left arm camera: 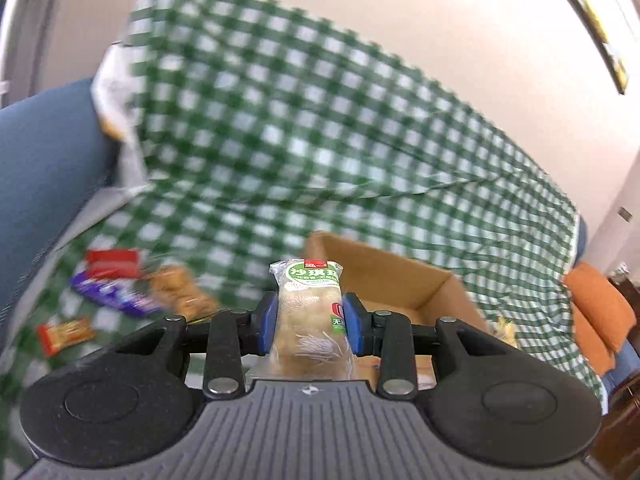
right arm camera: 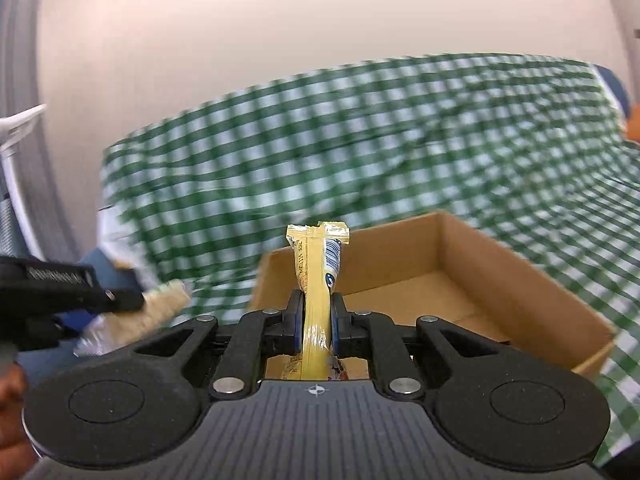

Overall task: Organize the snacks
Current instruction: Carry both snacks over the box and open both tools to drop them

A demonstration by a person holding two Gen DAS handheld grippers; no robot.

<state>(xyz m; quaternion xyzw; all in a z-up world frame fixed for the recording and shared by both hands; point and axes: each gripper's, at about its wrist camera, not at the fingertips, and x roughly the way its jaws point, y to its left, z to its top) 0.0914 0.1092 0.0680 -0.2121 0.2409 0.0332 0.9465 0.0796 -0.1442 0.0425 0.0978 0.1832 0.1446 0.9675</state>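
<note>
My left gripper is shut on a clear-wrapped pastry snack with a green label, held upright above the sofa. Behind it and to the right stands an open cardboard box. My right gripper is shut on a thin yellow snack packet that stands up between its blue pads. The cardboard box lies just beyond and to the right of it. In the right wrist view the left gripper shows at the left edge, holding the pastry snack.
A green-and-white checked cloth covers the blue sofa. Several loose snacks lie on it at the left: a red pack, a purple pack, a biscuit bag and a small orange-red pack. An orange cushion sits at the right.
</note>
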